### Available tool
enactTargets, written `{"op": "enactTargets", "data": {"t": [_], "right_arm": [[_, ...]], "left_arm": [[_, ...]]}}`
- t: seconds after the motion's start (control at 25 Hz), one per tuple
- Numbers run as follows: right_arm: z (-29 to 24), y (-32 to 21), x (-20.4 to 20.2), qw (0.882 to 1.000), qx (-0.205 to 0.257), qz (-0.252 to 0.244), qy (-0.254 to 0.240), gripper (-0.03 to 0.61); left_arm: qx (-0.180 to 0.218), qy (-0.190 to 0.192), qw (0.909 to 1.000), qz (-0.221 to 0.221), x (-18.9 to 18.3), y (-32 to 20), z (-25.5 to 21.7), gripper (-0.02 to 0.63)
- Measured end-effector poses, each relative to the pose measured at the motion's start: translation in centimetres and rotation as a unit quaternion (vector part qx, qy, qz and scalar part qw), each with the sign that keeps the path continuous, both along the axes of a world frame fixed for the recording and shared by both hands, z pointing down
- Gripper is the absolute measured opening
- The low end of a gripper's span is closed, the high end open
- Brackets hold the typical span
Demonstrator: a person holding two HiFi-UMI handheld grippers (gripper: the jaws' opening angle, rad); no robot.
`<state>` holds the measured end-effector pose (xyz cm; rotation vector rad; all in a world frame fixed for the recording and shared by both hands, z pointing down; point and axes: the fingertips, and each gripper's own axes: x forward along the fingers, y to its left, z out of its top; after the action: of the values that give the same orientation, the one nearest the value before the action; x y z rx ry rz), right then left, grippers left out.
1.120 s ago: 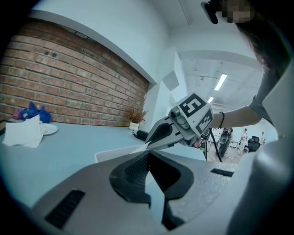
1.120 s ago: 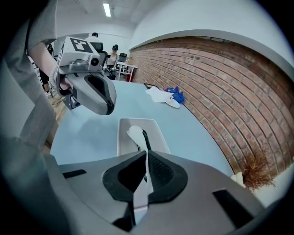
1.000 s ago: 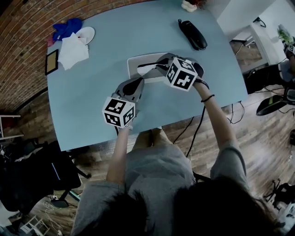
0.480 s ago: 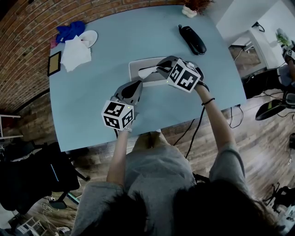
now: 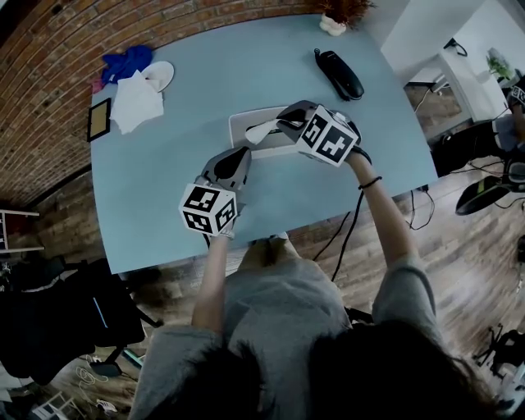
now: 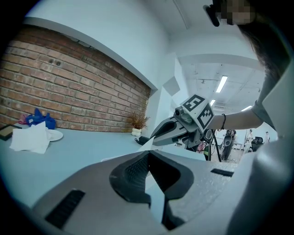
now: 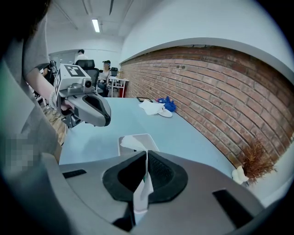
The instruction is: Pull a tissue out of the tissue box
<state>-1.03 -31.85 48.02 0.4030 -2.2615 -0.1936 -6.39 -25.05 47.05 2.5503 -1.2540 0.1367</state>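
The pale tissue box (image 5: 250, 125) lies flat in the middle of the blue table (image 5: 205, 82). A white tissue (image 5: 261, 130) rises from its slot, and my right gripper (image 5: 280, 125) is shut on it just above the box. In the right gripper view the tissue (image 7: 143, 183) runs as a strip between the jaws, with the box (image 7: 138, 140) below. My left gripper (image 5: 238, 157) points at the box's near left corner, shut with nothing seen in it. The left gripper view shows the right gripper (image 6: 154, 137) pinching the tissue (image 6: 143, 140).
A black handset (image 5: 340, 70) and a small plant pot (image 5: 335, 25) sit at the far right. At the far left are crumpled tissues (image 5: 135, 102), a white plate (image 5: 157, 72), a blue cloth (image 5: 127, 59) and a dark frame (image 5: 98, 120). The table's near edge runs just under my hands.
The right gripper stays shut on the tissue and has barely shifted over the box. The left gripper keeps its place beside the box.
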Motion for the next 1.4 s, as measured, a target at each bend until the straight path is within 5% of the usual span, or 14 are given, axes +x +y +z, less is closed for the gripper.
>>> {"op": "enactTargets", "data": {"t": [0.6,1.4], "right_arm": [[-3.1,0.9,1.0,0.998,0.019,0.029,-0.048,0.002],[-8.7,4.4,3.0,0.968,0.01,0.071,-0.24,0.002]], "left_arm": [[0.028,-0.002,0.9996,0.007,0.4,0.8,-2.1,0.003],[0.089,-0.001,0.996,0.003,1.5,3.4,-6.0,0.003]]}}
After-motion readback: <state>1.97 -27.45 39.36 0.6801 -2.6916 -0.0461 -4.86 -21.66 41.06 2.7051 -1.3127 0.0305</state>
